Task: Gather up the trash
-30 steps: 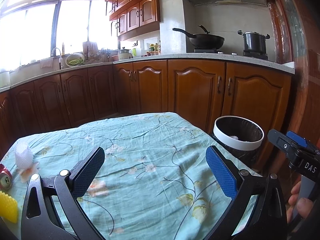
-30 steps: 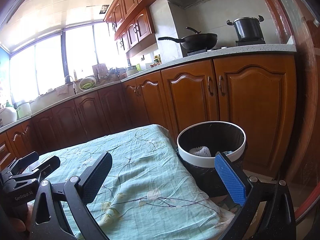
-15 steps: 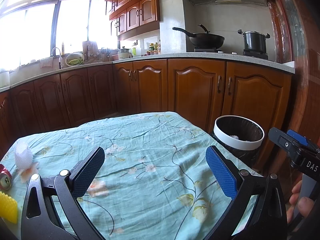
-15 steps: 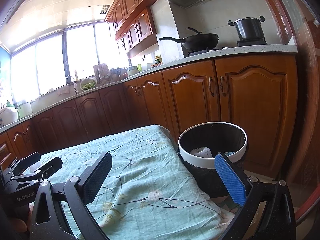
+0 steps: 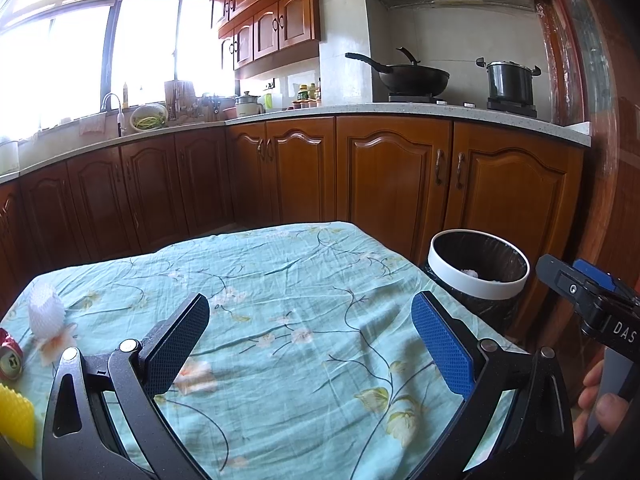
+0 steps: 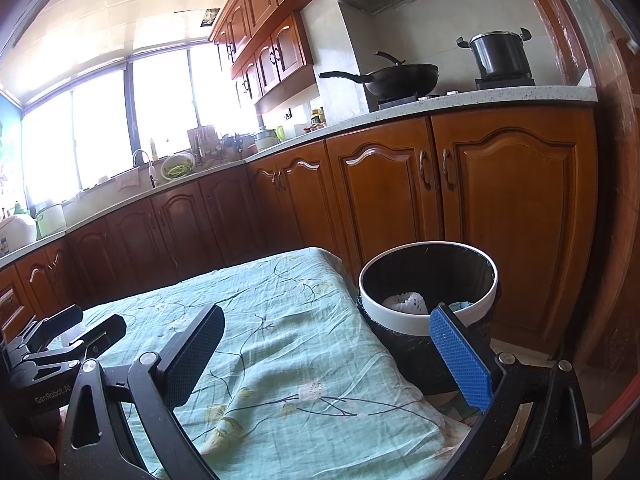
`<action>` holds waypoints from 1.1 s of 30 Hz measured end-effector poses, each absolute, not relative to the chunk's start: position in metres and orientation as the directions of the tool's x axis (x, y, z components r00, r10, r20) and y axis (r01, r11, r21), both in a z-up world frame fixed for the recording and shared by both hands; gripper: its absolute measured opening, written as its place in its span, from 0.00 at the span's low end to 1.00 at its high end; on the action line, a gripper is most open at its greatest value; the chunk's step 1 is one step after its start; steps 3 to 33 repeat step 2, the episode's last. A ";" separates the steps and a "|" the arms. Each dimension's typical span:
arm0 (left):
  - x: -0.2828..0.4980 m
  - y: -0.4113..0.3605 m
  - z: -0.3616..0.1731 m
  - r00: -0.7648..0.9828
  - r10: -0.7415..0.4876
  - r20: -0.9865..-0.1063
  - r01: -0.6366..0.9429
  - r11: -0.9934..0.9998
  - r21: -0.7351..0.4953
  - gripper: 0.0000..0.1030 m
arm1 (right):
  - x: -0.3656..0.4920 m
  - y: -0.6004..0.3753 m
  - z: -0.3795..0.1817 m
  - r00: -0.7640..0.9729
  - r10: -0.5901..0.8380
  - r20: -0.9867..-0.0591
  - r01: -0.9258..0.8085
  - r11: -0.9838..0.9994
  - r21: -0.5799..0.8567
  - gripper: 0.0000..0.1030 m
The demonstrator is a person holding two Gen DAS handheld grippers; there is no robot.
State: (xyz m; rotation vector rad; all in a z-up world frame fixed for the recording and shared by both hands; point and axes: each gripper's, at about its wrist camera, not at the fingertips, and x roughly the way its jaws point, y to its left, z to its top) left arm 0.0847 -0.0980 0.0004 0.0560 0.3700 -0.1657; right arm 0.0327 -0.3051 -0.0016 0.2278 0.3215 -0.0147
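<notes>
A black trash bin with a white rim (image 5: 476,280) (image 6: 400,318) stands on the floor by the table's right edge, with white foam netting (image 6: 408,303) inside. On the teal flowered tablecloth (image 5: 288,280) at the far left lie a white foam net (image 5: 45,312), a red can (image 5: 10,360) and a yellow spiky piece (image 5: 15,416). My left gripper (image 5: 310,338) is open and empty above the table. My right gripper (image 6: 324,354) is open and empty over the table's right corner, beside the bin.
Wooden kitchen cabinets (image 5: 392,176) run behind the table, with a wok (image 5: 412,78) and a pot (image 5: 510,82) on the stove. The right gripper's body (image 5: 592,304) shows at the left view's right edge; the left one (image 6: 52,356) shows at the right view's left.
The right wrist view has shifted slightly so the bin sits a little lower and more to the right. The left gripper has barely moved. Both stay open.
</notes>
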 end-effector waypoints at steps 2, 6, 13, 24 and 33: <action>0.086 -0.097 0.000 0.918 -0.152 -0.366 0.172 0.985 0.023 1.00 | 0.033 -0.304 -0.002 0.948 0.023 -0.317 0.050 0.974 0.221 1.00; 0.086 -0.097 0.000 0.918 -0.152 -0.366 0.172 0.985 0.023 1.00 | 0.033 -0.304 -0.002 0.948 0.023 -0.317 0.050 0.974 0.221 1.00; 0.086 -0.097 0.000 0.918 -0.152 -0.366 0.172 0.985 0.023 1.00 | 0.033 -0.304 -0.002 0.948 0.023 -0.317 0.050 0.974 0.221 1.00; 0.086 -0.097 0.000 0.918 -0.152 -0.366 0.172 0.985 0.023 1.00 | 0.033 -0.304 -0.002 0.948 0.023 -0.317 0.050 0.974 0.221 1.00; 0.086 -0.097 0.000 0.918 -0.152 -0.366 0.172 0.985 0.023 1.00 | 0.033 -0.304 -0.002 0.948 0.023 -0.317 0.050 0.974 0.221 1.00</action>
